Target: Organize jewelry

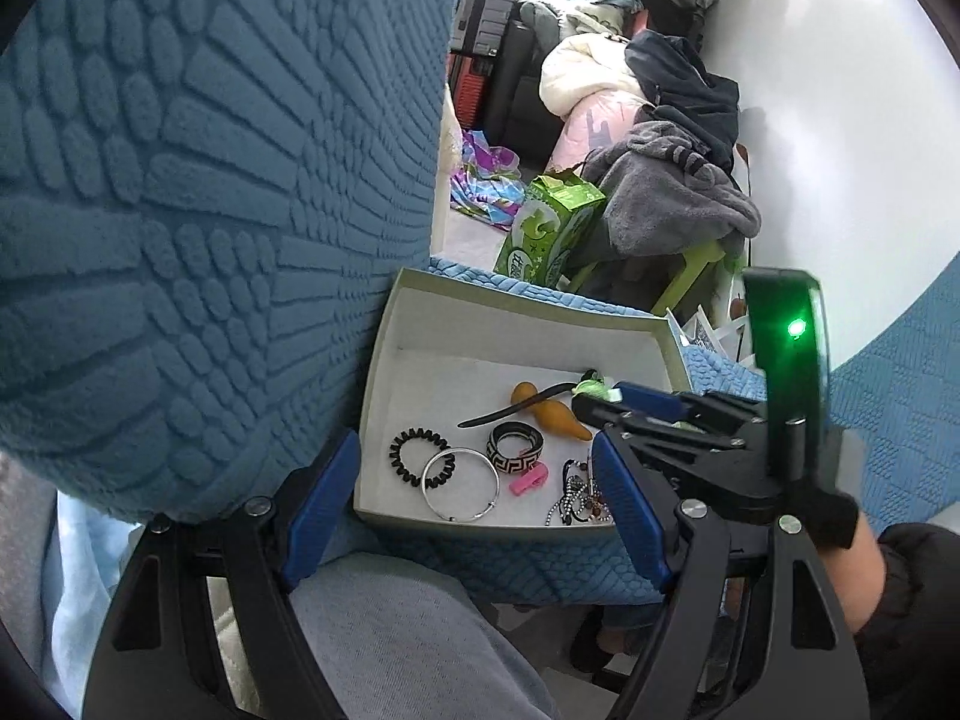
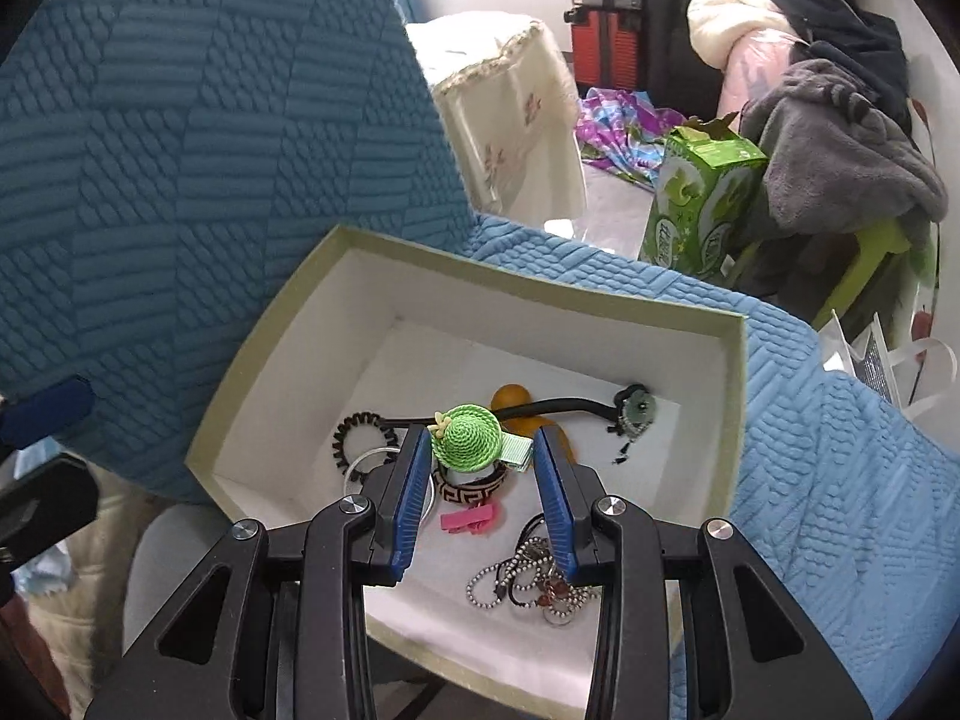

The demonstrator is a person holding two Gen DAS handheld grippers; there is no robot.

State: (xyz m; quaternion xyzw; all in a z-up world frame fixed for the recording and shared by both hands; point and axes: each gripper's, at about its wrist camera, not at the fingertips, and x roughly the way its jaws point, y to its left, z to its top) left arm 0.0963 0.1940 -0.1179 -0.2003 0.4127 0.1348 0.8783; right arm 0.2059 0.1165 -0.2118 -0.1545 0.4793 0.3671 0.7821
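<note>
A white open box (image 2: 543, 291) sits on the blue textured sofa seat. It holds a black coil hair tie (image 1: 419, 455), a silver bangle (image 1: 461, 485), a black-and-white patterned ring (image 1: 515, 444), a pink clip (image 1: 529, 479), orange pieces (image 1: 555, 417), a black band with a flower (image 2: 635, 407) and beaded chains (image 2: 528, 576). My right gripper (image 2: 482, 444) is shut on a green woven hat hair clip (image 2: 471, 438), held above the box. It also shows in the left wrist view (image 1: 606, 396). My left gripper (image 1: 474, 498) is open and empty at the box's near edge.
A blue sofa cushion (image 1: 210, 180) rises at the left. A green carton (image 2: 699, 204), a chair heaped with grey and dark clothes (image 2: 840, 162), a cream covered stand (image 2: 510, 108) and suitcases (image 2: 606, 12) stand beyond. A grey trouser leg (image 1: 390, 630) lies below.
</note>
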